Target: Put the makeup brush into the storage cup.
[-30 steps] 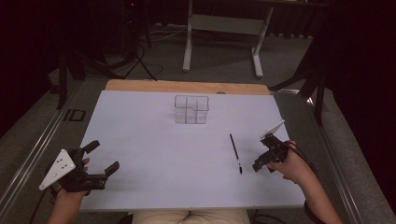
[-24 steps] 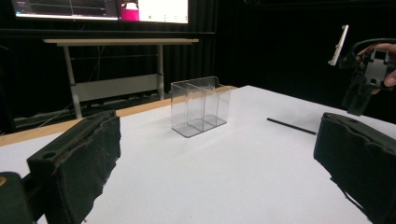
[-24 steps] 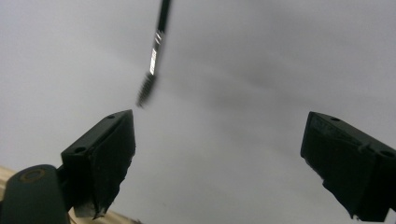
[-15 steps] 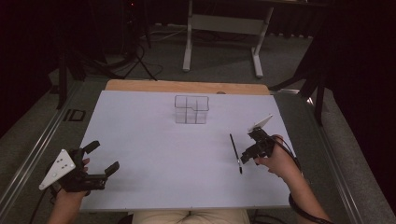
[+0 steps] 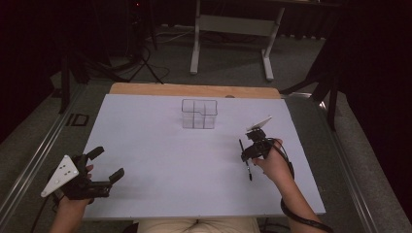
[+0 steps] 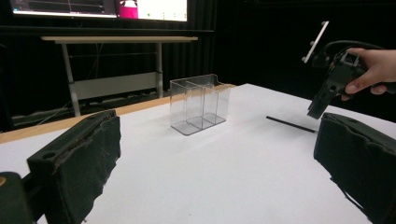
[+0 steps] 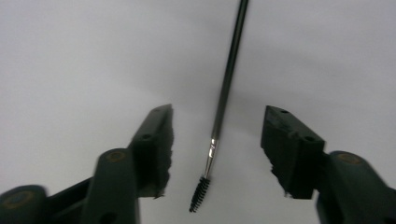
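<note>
A thin black spoolie brush [image 5: 249, 171] lies on the white table [image 5: 160, 145], right of the middle. My right gripper [image 5: 246, 156] points down over its far half. In the right gripper view the brush [image 7: 225, 88] runs between the two fingers [image 7: 154, 135], bristle end nearest the camera, and neither pad touches it. These jaws have just been closing and stand half open around the brush. My left gripper [image 5: 108, 162] rests open and empty at the front left corner. From the left gripper view the right gripper [image 6: 321, 103] hangs over the brush [image 6: 289, 124].
A clear plastic organizer [image 5: 199, 114] with compartments stands at the back middle of the table; in the left gripper view the organizer [image 6: 201, 105] is straight ahead. A wooden board edge [image 5: 194, 90] runs along the far side. A desk frame [image 5: 233, 29] stands beyond on the floor.
My right gripper has moved left across the table to above the brush, and its jaws have narrowed around it. The left gripper has stayed put.
</note>
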The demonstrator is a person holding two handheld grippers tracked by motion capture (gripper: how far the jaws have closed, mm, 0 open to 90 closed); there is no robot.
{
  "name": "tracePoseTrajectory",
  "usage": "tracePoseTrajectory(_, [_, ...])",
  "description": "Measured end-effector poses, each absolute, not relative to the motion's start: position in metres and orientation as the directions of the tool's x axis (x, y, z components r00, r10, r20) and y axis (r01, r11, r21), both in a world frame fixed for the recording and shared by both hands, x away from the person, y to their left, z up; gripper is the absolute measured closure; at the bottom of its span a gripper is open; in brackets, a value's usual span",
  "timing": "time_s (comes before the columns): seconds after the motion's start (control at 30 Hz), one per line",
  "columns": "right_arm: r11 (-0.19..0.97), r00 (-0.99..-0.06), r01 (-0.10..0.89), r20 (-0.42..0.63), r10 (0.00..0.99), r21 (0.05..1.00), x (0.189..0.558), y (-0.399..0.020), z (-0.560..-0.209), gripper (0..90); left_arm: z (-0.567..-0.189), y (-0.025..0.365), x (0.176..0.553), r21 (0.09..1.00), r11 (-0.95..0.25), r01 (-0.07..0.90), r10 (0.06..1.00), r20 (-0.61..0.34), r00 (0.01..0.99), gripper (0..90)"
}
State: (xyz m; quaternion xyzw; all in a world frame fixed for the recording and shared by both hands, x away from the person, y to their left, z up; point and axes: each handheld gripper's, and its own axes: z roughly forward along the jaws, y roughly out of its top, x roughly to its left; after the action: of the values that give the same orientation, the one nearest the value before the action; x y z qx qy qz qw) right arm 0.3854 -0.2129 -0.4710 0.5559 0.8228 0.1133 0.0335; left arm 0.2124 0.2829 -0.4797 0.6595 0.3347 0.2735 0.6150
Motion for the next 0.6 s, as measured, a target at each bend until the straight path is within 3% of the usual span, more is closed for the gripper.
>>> tracePoseTrajectory(0.07, [0.363, -0.384, 0.907, 0.064, 0.921, 0.214, 0.387, -0.21, -0.474, 47.6, -0.48, 0.283, 0.212, 0.994, -0.02, 0.105, 0.778, -0.051, 0.626, 1.5])
tracePoseTrajectory(0.1, [0.37, -0.384, 0.907, 0.036, 0.922, 0.2, 0.391, -0.206, -0.481, 55.1, -0.48, 0.283, 0.212, 0.994, -0.022, 0.106, 0.777, -0.049, 0.627, 1.5])
tracePoseTrajectory(0.13, [0.37, -0.384, 0.907, 0.036, 0.922, 0.2, 0.391, -0.206, -0.481, 55.1, -0.48, 0.283, 0.212, 0.994, -0.022, 0.106, 0.777, -0.049, 0.627, 1.5])
tracePoseTrajectory(0.17, [0.37, -0.382, 0.909, 0.026, 0.924, 0.194, 0.393, -0.205, -0.484, 60.8, -0.48, 0.282, 0.212, 0.994, -0.025, 0.106, 0.777, -0.048, 0.628, 1.5])
tracePoseTrajectory(0.6, [0.363, -0.365, 0.909, -0.028, 0.93, 0.204, 0.4, -0.198, -0.499, 73.7, -0.48, 0.282, 0.212, 0.994, -0.033, 0.104, 0.78, -0.04, 0.625, 1.5])
